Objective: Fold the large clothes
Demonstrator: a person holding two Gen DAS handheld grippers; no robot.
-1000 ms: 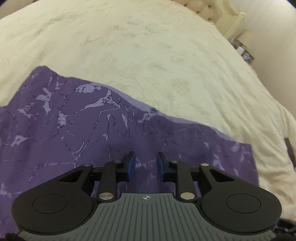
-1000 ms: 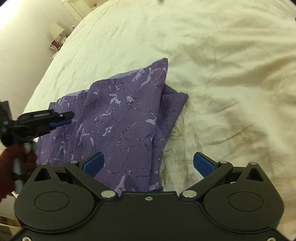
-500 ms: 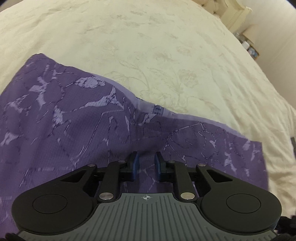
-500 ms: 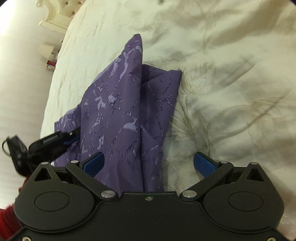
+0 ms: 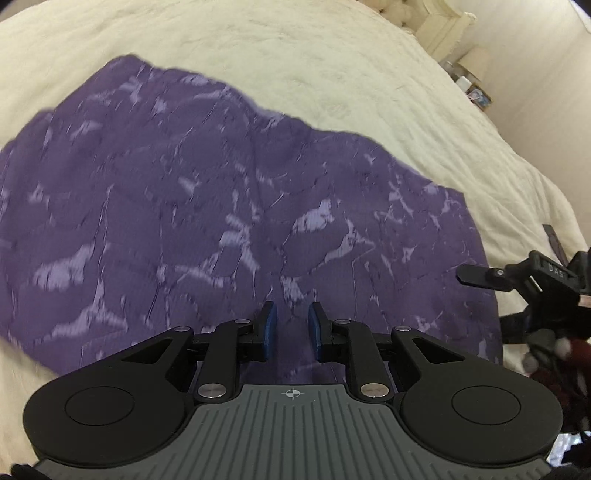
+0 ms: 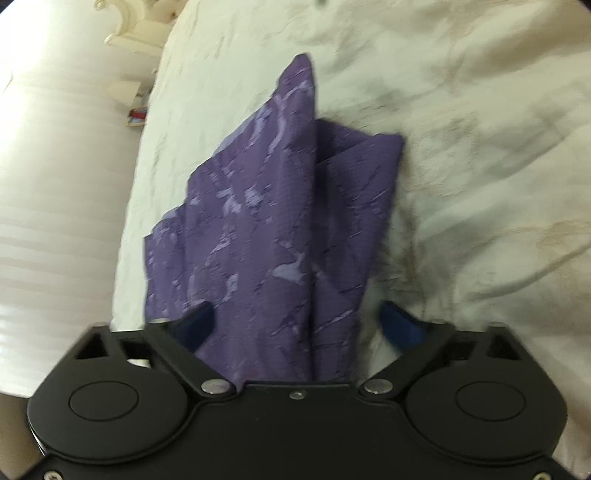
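While a purple marbled garment (image 5: 236,206) lies folded on a cream bedspread (image 5: 332,74), the left gripper (image 5: 291,325) hangs low over its near edge, blue-padded fingers (image 5: 267,328) drawn close together with only a narrow gap between them. Purple cloth shows in that gap, but whether the pads actually pinch it cannot be told from this angle. Seen from the left wrist, the garment spreads wide across the bed, its far edge running diagonally against the pale cover.

From the right wrist, the same garment (image 6: 280,229) appears as a tall folded stack, one corner peaking away from the camera and a second layer jutting to the right. The right gripper (image 6: 295,321) sits at the stack's near end, its fingers (image 6: 400,325) spread to either side of the cloth and just now closing in. The fabric lies between them; the right pad stands clear of it, over the bedspread (image 6: 480,147), and the left is over the purple edge.

At the right edge of the left wrist view, the right gripper (image 5: 491,275) shows in profile, with a dark red sleeve (image 5: 554,365) below it. A carved cream headboard (image 6: 136,22) stands at the far end of the bed.
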